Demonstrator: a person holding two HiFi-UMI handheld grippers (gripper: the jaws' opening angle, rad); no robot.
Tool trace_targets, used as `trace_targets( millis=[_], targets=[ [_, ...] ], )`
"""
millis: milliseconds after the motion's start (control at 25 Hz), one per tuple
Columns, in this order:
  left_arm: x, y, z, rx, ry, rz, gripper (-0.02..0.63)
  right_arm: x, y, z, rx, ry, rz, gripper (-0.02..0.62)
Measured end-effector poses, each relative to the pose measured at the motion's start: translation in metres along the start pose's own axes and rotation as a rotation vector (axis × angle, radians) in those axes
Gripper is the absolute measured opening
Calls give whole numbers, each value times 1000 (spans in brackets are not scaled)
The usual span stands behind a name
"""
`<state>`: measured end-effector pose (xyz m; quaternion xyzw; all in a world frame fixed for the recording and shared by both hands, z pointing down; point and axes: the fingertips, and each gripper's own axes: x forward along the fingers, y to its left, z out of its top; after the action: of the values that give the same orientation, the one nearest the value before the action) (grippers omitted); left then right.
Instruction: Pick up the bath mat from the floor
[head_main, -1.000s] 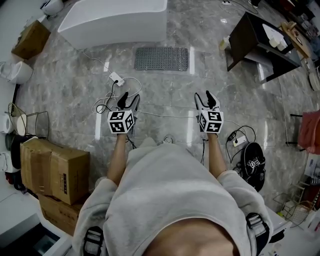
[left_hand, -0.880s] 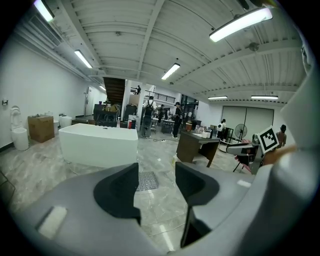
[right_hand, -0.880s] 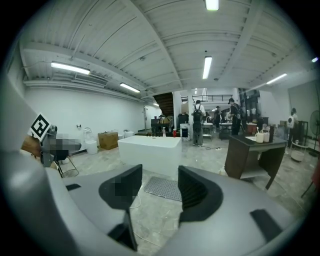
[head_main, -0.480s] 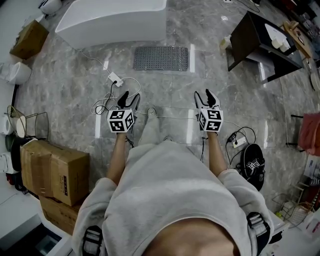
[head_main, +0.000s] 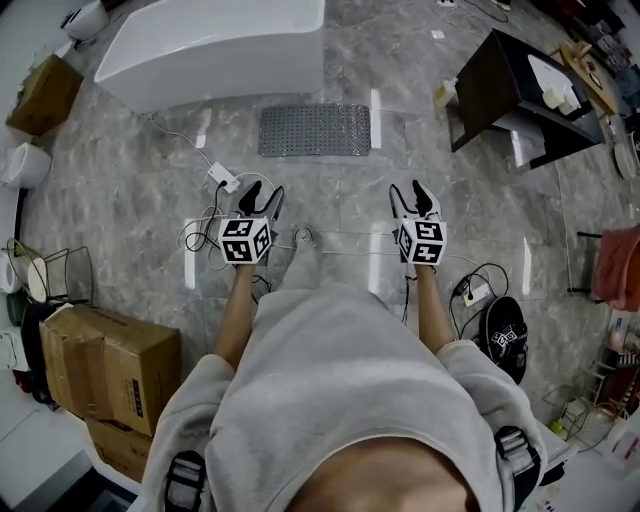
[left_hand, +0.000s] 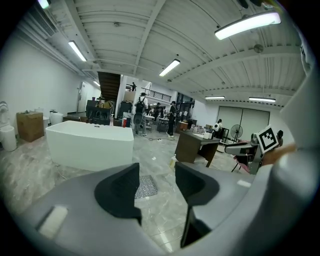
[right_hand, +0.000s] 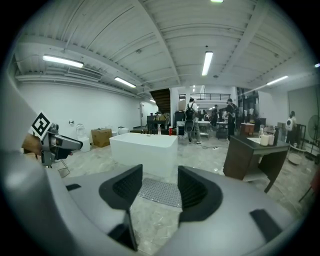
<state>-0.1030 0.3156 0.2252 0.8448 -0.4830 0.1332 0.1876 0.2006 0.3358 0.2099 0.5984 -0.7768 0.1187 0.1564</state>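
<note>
Head view, 12 o'clock: mat (head_main: 315, 130) lies flat on floor (head_main: 340, 195), just short of tub (head_main: 215, 45). At 7 o'clock of it is left tool (head_main: 262, 192), at 5 o'clock right tool (head_main: 413, 190), both well apart from it. Jaws spread on each, nothing between them.

Long ceiling tubes (right_hand: 206, 62) give bright, even light with only faint shadows. The polished floor (head_main: 330, 190) throws back white streaks of glare. Both gripper views bulge strongly, darkening to black at the corners, and their near foreground is soft; the head view is sharp.
</note>
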Motion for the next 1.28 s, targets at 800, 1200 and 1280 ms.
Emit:
trace_targets(
  millis=[800, 1200, 1280],
  targets=[
    [128, 151, 80, -40, 26, -47, 233, 186, 12, 79, -9, 65, -42, 227],
    [180, 180, 96, -23, 60, -107, 233, 230, 9, 78, 12, 112, -77, 227],
    [186, 183, 96, -24, 71, -109, 233, 234, 8, 76, 17, 122, -77, 227]
  ],
)
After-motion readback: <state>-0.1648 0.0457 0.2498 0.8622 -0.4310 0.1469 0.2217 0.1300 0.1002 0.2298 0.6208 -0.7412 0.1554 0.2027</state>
